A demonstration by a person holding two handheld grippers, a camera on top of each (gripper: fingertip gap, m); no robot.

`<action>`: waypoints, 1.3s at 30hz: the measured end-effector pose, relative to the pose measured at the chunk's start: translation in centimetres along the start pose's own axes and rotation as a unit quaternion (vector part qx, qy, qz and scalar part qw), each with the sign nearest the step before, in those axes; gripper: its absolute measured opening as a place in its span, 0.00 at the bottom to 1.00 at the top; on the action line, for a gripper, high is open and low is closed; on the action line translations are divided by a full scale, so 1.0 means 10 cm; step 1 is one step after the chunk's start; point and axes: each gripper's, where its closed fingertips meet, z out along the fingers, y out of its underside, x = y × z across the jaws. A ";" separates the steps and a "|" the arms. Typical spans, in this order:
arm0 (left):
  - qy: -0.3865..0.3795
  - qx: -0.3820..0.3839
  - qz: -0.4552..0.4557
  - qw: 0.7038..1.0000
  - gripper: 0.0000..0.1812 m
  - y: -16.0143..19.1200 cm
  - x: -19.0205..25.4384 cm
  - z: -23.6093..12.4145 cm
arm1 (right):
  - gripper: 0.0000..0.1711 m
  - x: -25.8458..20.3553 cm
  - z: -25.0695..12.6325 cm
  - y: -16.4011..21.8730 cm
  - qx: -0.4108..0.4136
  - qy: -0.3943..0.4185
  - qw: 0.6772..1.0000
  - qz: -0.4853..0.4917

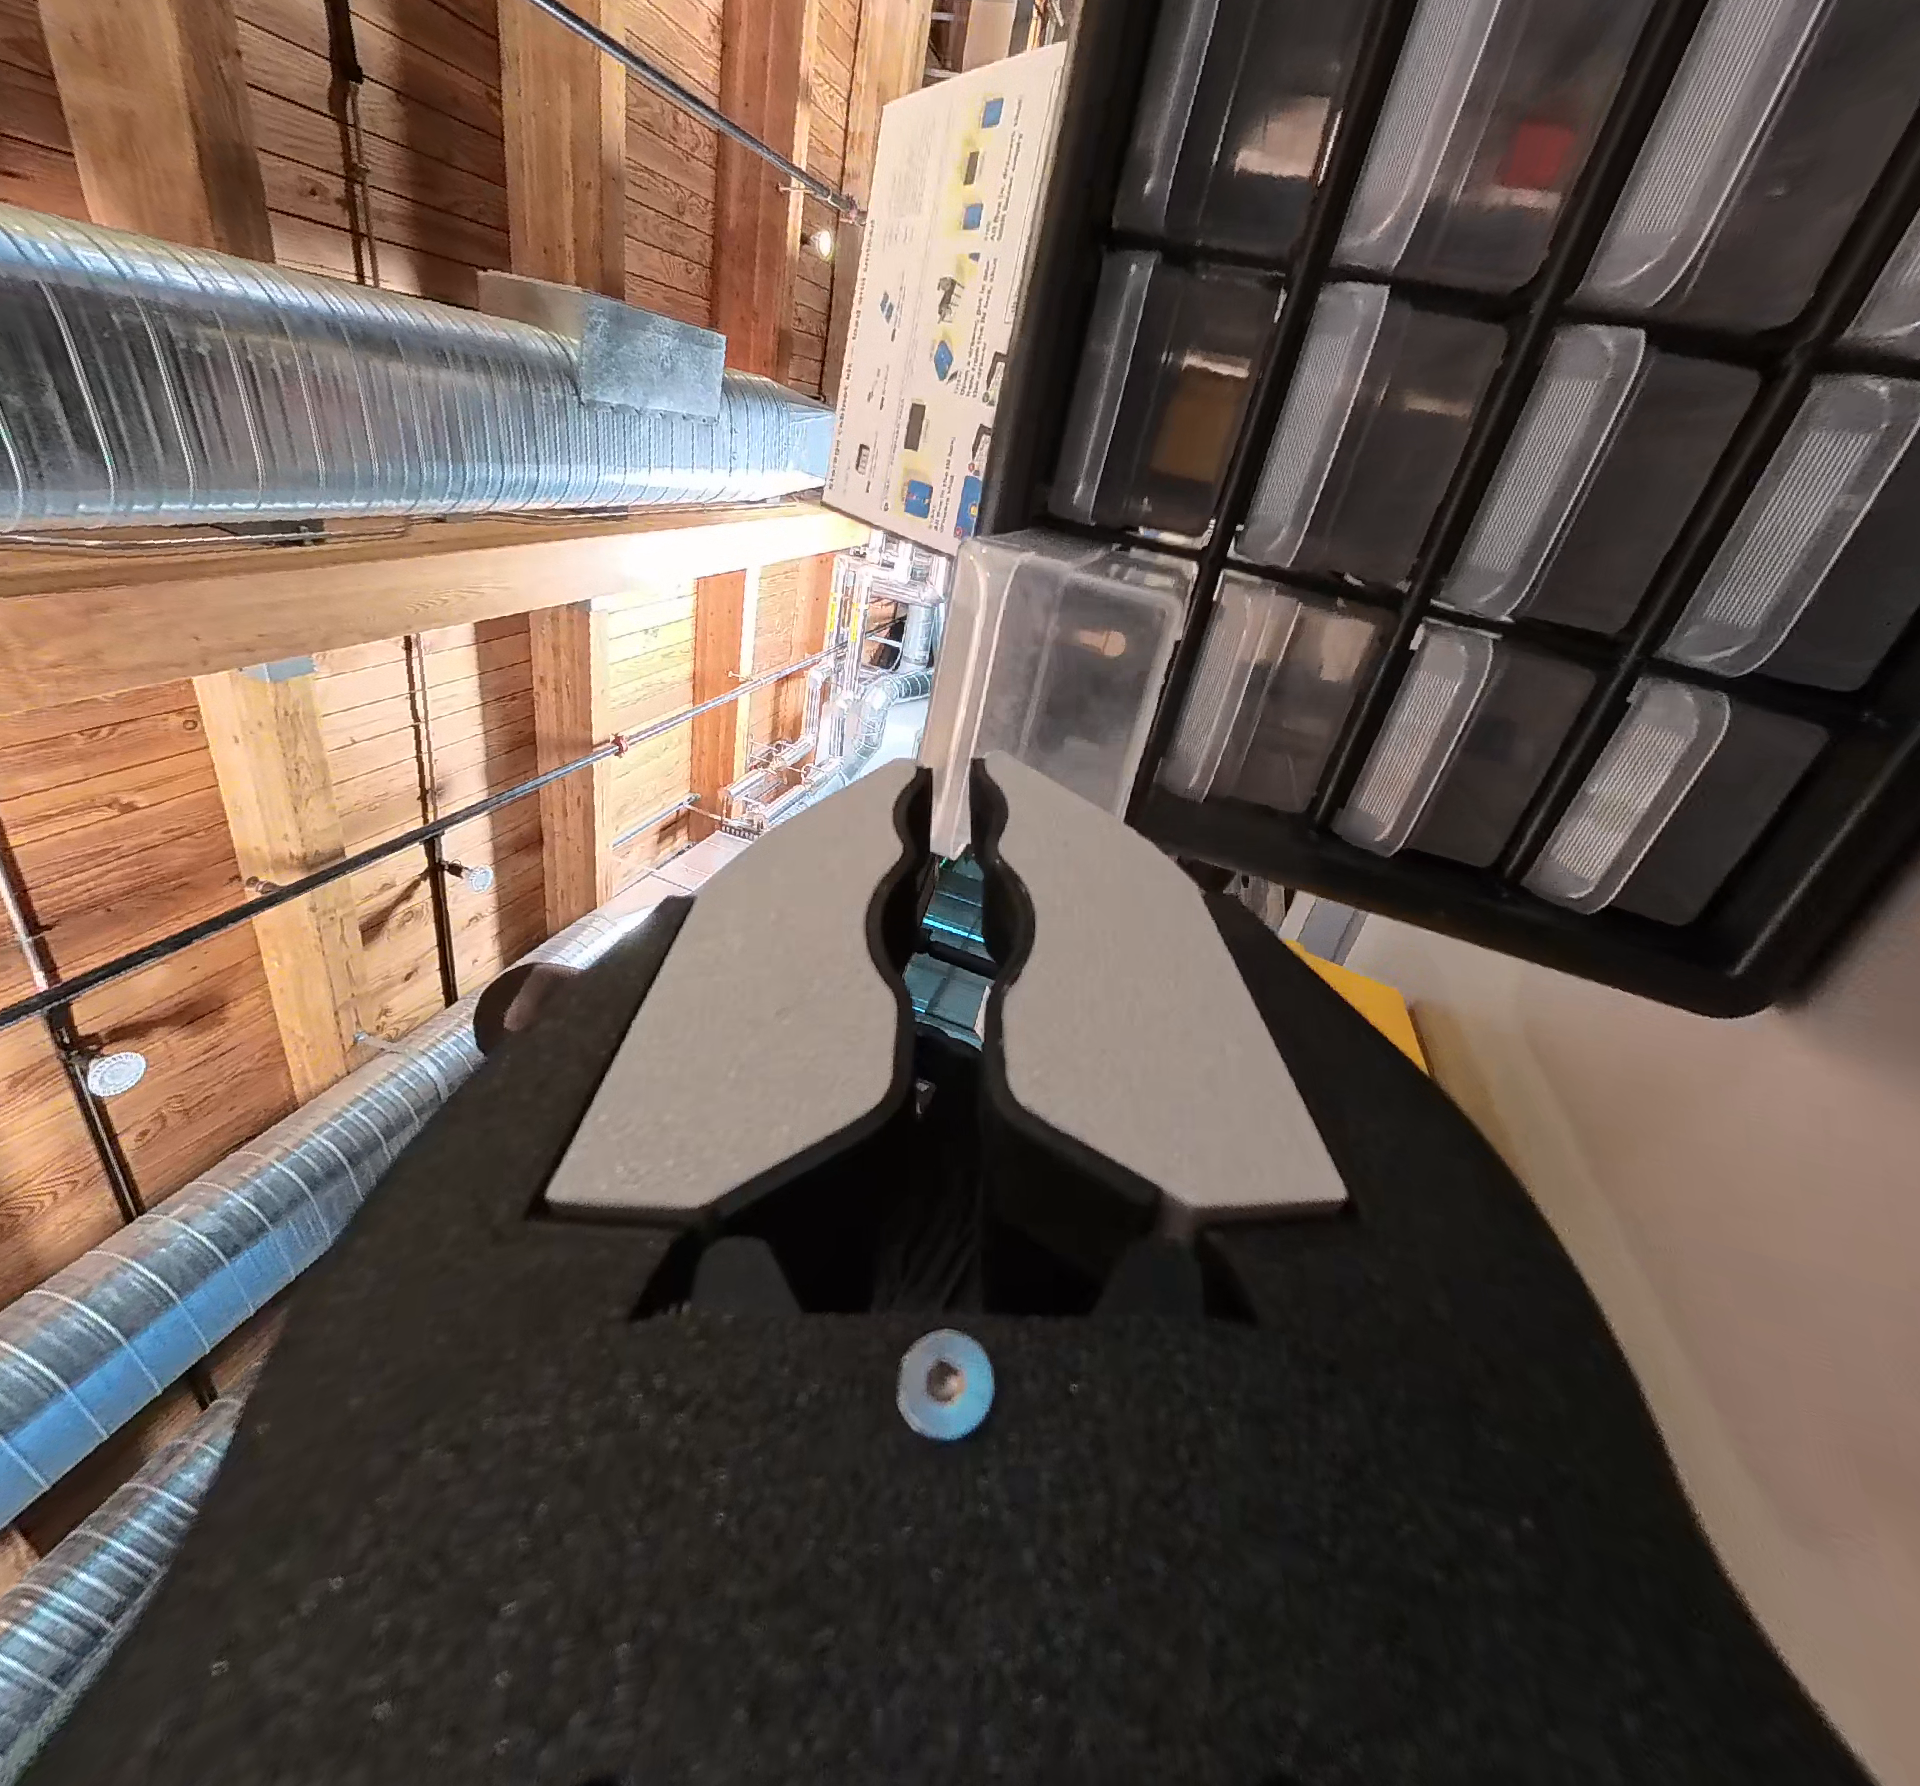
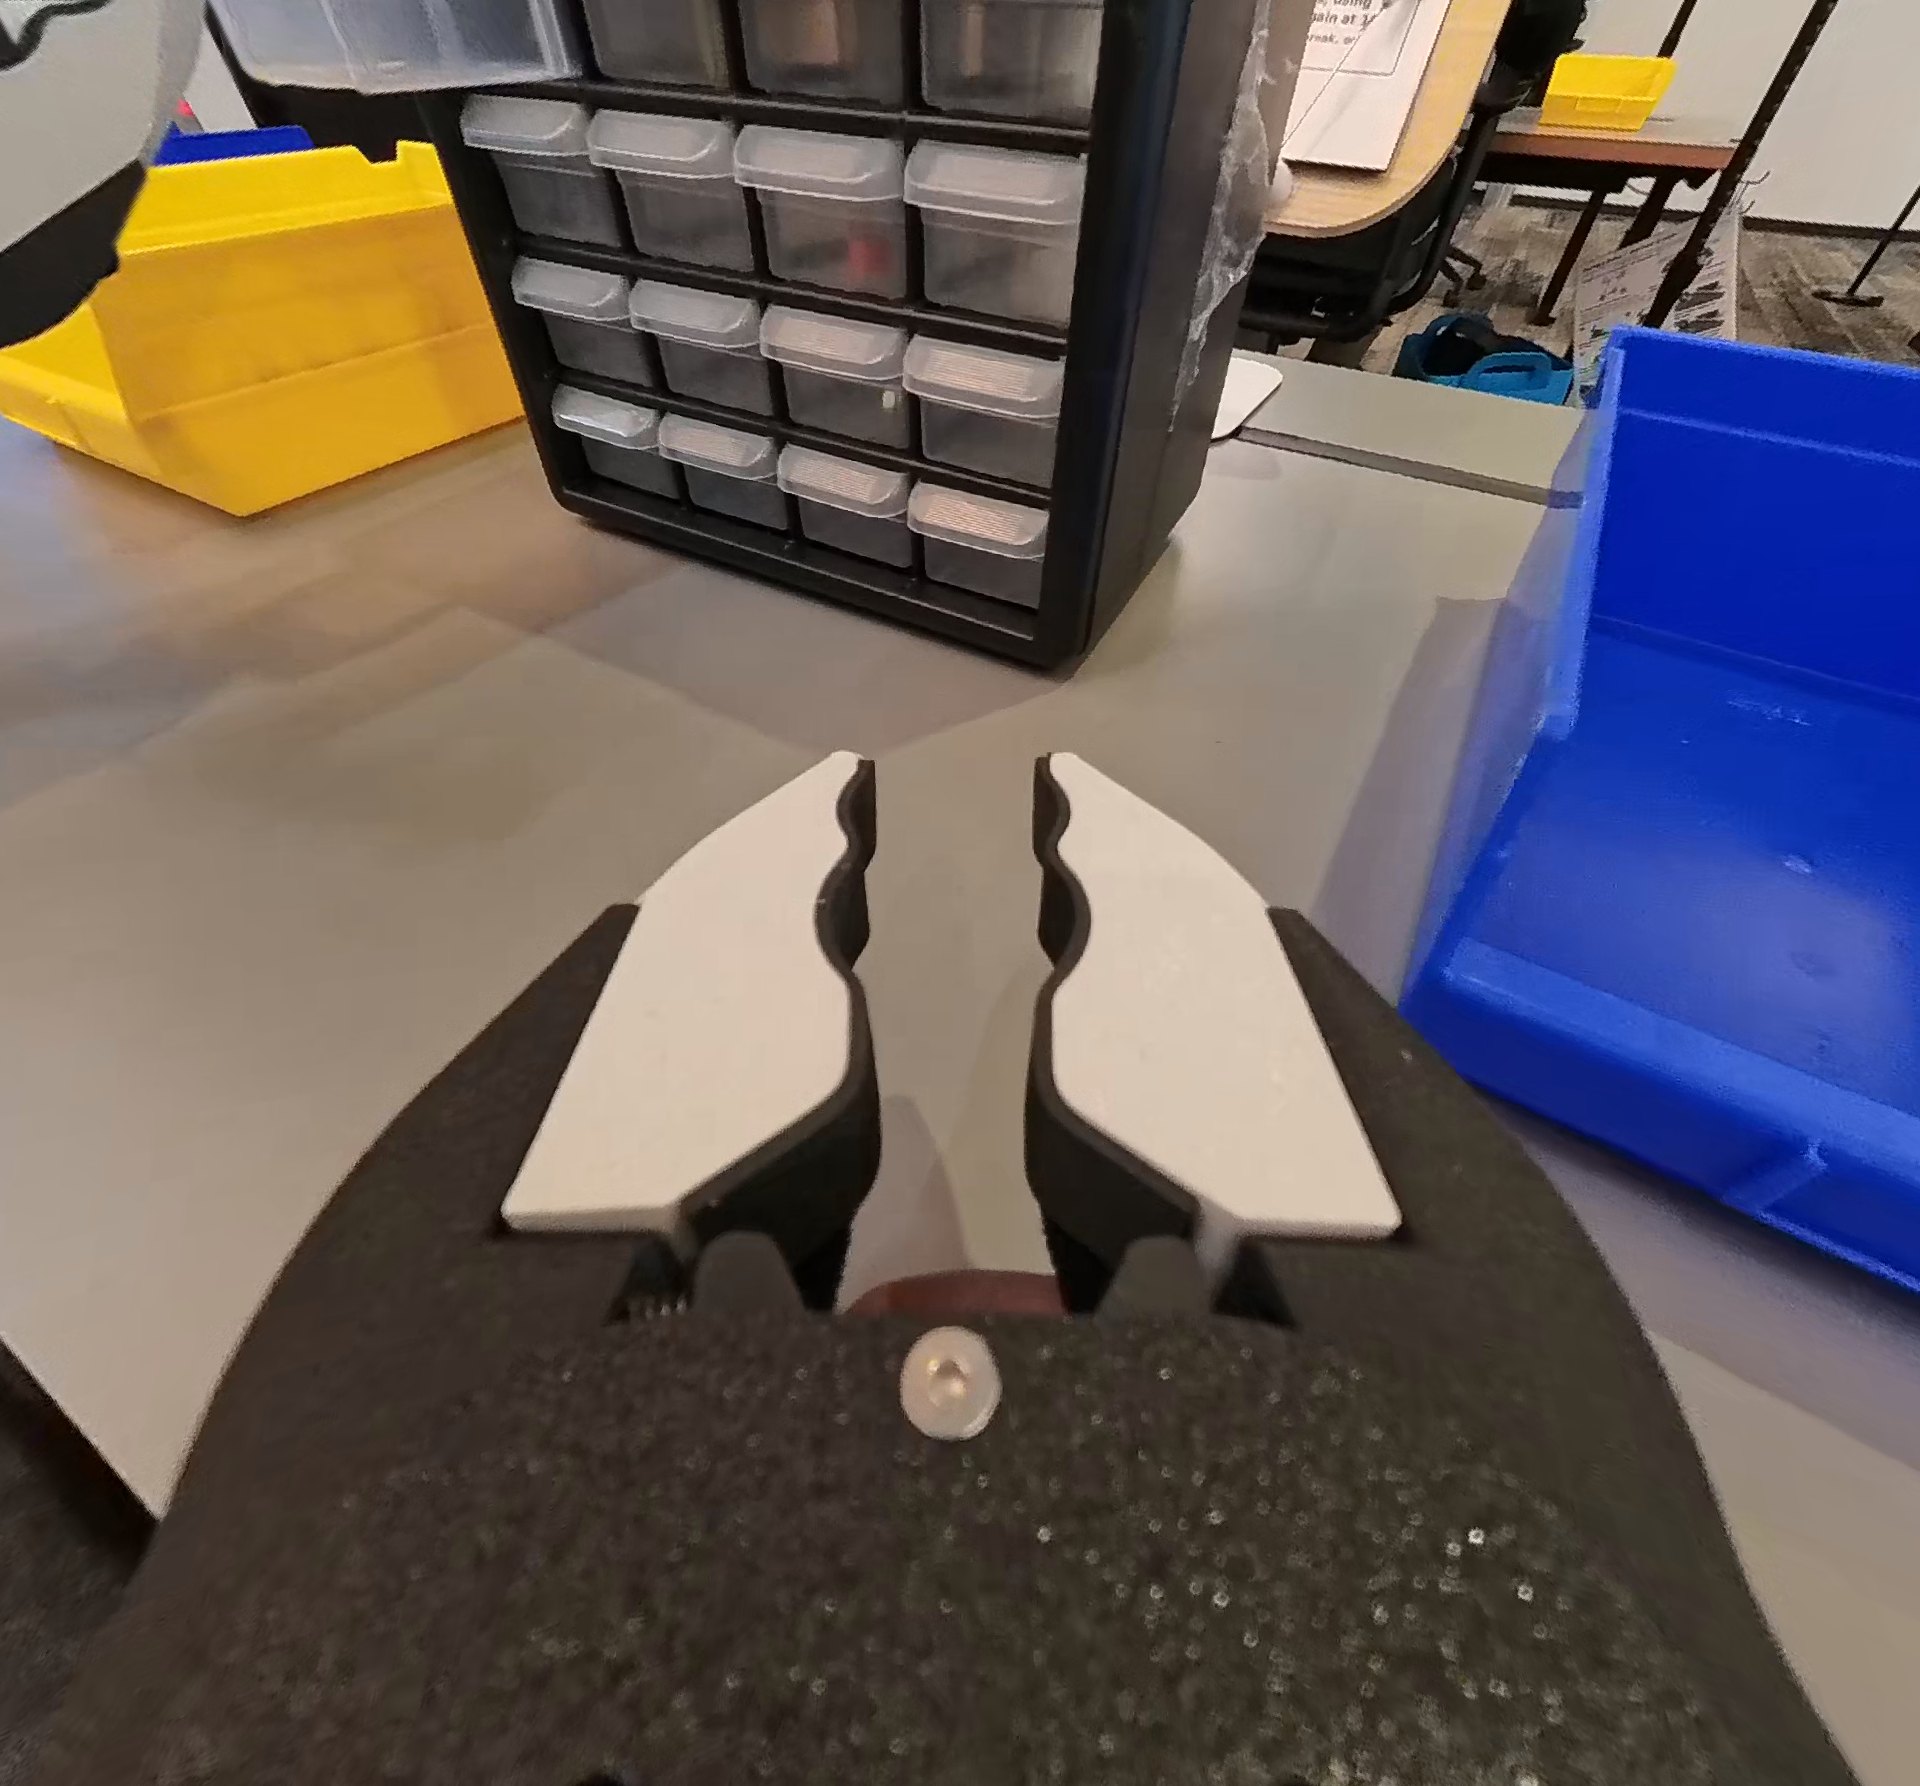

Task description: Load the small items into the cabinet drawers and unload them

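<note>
At cabinet (image 2: 831, 282) top-left: drawer (image 2: 384, 22) pulled out lengthwise, left tool (image 1: 951, 801) pinching its front lip; right tool (image 2: 956, 780) released.

Left gripper (image 1: 951, 780): fingertips cover the pulled drawer's (image 1: 1049, 666) handle edge. Drawer contents ahead of the claw are blurred, unidentifiable. Cabinet (image 2: 831, 282) top is cut off at the frame edge. Blue bin (image 2: 1704, 801), right of the right gripper (image 2: 956, 770), is cut off.

Clear plastic drawers (image 2: 821, 198), glossy blue plastic bin (image 2: 1704, 801).
</note>
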 end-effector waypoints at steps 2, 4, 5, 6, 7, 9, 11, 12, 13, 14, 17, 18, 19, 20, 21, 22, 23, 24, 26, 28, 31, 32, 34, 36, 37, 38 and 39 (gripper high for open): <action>-0.003 0.001 -0.001 1.000 0.03 0.02 -0.01 -0.02 | 0.17 0.00 0.01 0.00 -0.001 0.000 1.000 -0.001; -0.005 0.001 0.000 1.000 0.03 0.03 -0.01 -0.04 | 0.17 -0.01 0.02 0.00 -0.002 -0.001 1.000 -0.001; -0.005 0.000 0.001 1.000 0.03 0.04 -0.02 -0.04 | 0.17 -0.01 0.02 0.00 -0.002 -0.001 1.000 -0.001; -0.004 0.000 0.001 1.000 0.03 0.03 -0.02 -0.04 | 0.17 -0.01 0.02 0.00 -0.002 -0.001 1.000 -0.002; -0.003 0.000 0.000 1.000 0.03 0.03 -0.02 -0.05 | 0.17 -0.01 0.03 0.00 -0.003 -0.001 1.000 -0.001; -0.003 0.003 -0.001 1.000 0.03 0.00 -0.02 -0.07 | 0.17 -0.02 0.04 0.01 -0.003 -0.002 1.000 -0.001; -0.005 0.004 0.000 1.000 0.03 -0.01 -0.02 -0.08 | 0.17 -0.02 0.04 0.01 -0.004 -0.003 1.000 -0.001; -0.007 0.003 0.001 1.000 0.03 -0.01 -0.02 -0.09 | 0.16 -0.02 0.04 0.01 -0.003 -0.003 1.000 -0.001; -0.007 0.003 0.000 1.000 0.03 -0.01 -0.02 -0.09 | 0.16 -0.02 0.04 0.01 -0.003 -0.003 1.000 -0.001; -0.007 0.003 -0.001 1.000 0.03 -0.01 -0.02 -0.09 | 0.16 -0.02 0.04 0.01 -0.003 -0.003 1.000 -0.001; -0.009 0.004 -0.001 1.000 0.03 -0.01 -0.02 -0.08 | 0.16 -0.01 0.03 0.01 -0.002 -0.002 1.000 0.000; -0.008 0.005 -0.003 1.000 0.03 -0.02 -0.02 -0.07 | 0.16 -0.01 0.03 0.01 -0.002 -0.002 1.000 0.002; -0.007 0.005 -0.003 1.000 0.03 -0.02 -0.01 -0.05 | 0.16 0.00 0.03 0.01 -0.002 -0.003 1.000 0.004; -0.005 0.003 -0.001 1.000 0.03 -0.03 0.00 -0.01 | 0.16 0.00 0.04 0.01 -0.002 -0.004 1.000 0.007; -0.002 0.000 0.001 1.000 0.03 -0.03 0.02 0.04 | 0.16 -0.01 0.04 0.00 -0.002 -0.007 1.000 0.010; 0.000 -0.004 0.002 1.000 0.03 -0.03 0.03 0.09 | 0.16 -0.01 0.05 0.01 -0.003 -0.008 1.000 0.012; 0.003 -0.011 0.004 1.000 0.03 -0.01 0.05 0.16 | 0.16 -0.02 0.06 0.01 -0.003 -0.010 1.000 0.012; 0.007 -0.017 0.004 1.000 0.03 0.01 0.07 0.23 | 0.16 -0.03 0.07 0.01 -0.004 -0.011 1.000 0.010; 0.016 -0.027 -0.001 1.000 0.04 0.06 0.12 0.38 | 0.16 -0.05 0.07 0.01 -0.005 -0.011 1.000 0.005; 0.024 -0.039 -0.001 0.999 0.04 0.11 0.15 0.51 | 0.16 -0.06 0.07 0.01 -0.004 -0.010 1.000 0.000; 0.034 -0.049 -0.003 0.998 0.04 0.14 0.19 0.65 | 0.16 -0.07 0.05 0.01 -0.004 -0.011 1.000 -0.002; 0.034 -0.051 -0.002 0.998 0.04 0.15 0.20 0.68 | 0.16 -0.07 0.04 0.01 -0.004 -0.010 1.000 -0.002; 0.036 -0.053 0.004 0.998 0.04 0.16 0.22 0.72 | 0.16 -0.06 0.03 0.01 -0.003 -0.010 1.000 -0.001; 0.035 -0.050 0.009 0.998 0.04 0.16 0.22 0.73 | 0.16 -0.04 0.01 0.01 -0.002 -0.010 1.000 0.001; 0.034 -0.049 0.009 0.998 0.04 0.16 0.22 0.72 | 0.16 -0.03 0.01 0.01 -0.003 -0.010 1.000 0.004; 0.034 -0.048 0.009 0.998 0.04 0.16 0.22 0.72 | 0.16 -0.03 0.00 0.01 -0.002 -0.012 1.000 0.008; 0.035 -0.050 0.007 0.998 0.04 0.17 0.22 0.72 | 0.16 -0.02 0.00 0.01 -0.002 -0.014 1.000 0.012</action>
